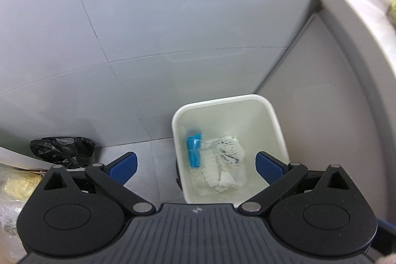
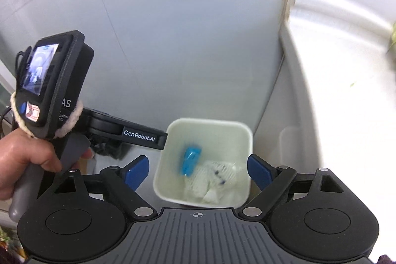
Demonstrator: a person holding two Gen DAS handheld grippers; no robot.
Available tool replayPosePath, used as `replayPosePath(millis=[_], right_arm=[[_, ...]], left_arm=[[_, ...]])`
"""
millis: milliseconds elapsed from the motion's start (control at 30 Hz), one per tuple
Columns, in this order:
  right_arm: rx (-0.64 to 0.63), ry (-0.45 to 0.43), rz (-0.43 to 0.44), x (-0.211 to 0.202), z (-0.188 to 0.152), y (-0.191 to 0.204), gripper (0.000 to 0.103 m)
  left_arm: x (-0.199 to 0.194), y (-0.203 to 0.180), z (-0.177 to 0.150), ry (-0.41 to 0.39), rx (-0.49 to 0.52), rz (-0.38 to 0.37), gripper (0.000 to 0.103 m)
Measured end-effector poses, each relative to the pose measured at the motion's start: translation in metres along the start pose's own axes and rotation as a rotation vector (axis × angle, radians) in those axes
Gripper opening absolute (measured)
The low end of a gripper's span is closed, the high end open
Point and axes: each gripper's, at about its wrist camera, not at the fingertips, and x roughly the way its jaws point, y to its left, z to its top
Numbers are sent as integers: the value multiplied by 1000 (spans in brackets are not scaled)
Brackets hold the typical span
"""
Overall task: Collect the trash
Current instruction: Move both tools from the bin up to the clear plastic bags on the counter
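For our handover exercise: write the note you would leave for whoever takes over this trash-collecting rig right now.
Left hand-held gripper: open, empty, above the white bin.
Right hand-held gripper: open, empty, also over the bin.
In the bin: a blue item and a crumpled white cloth or paper.
Done: those two pieces are binned.
Left: a black plastic bag lies on the floor left of the bin; possibly trash to collect next. Check the counter edges too, they are blurred.

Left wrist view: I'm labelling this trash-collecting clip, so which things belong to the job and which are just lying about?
Part of the job:
white bin
blue wrapper in it
crumpled white paper in it
left tool, open
right tool, open

Just lying about:
black plastic bag on the floor
white counter
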Motion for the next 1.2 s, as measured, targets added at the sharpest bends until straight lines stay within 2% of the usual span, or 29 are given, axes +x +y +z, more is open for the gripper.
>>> replayPosePath(millis=[167, 367, 433, 567, 767, 1000, 1200], right_arm=[[-19, -90, -85, -47, -1, -1, 91], [32, -173, -190, -103, -4, -17, 94], [50, -211, -233, -119, -6, -28, 98], [115, -235, -316, -142, -14, -52, 98], [244, -294, -409, -171, -38, -102, 99], [326, -320, -450, -177, -58, -171, 99], [353, -409, -384, -160, -55, -232, 99]], left_arm=[[-32, -8, -1, -31, 27, -50, 102], [-81, -29, 6, -100, 114, -97, 102], [-97, -37, 7, -126, 134, -114, 102], [-126, -59, 11, -171, 153, -142, 102], [-138, -97, 28, -207, 204, -231, 102], [-132, -158, 52, -223, 235, -306, 102], [-126, -207, 64, -263, 246, -364, 102]])
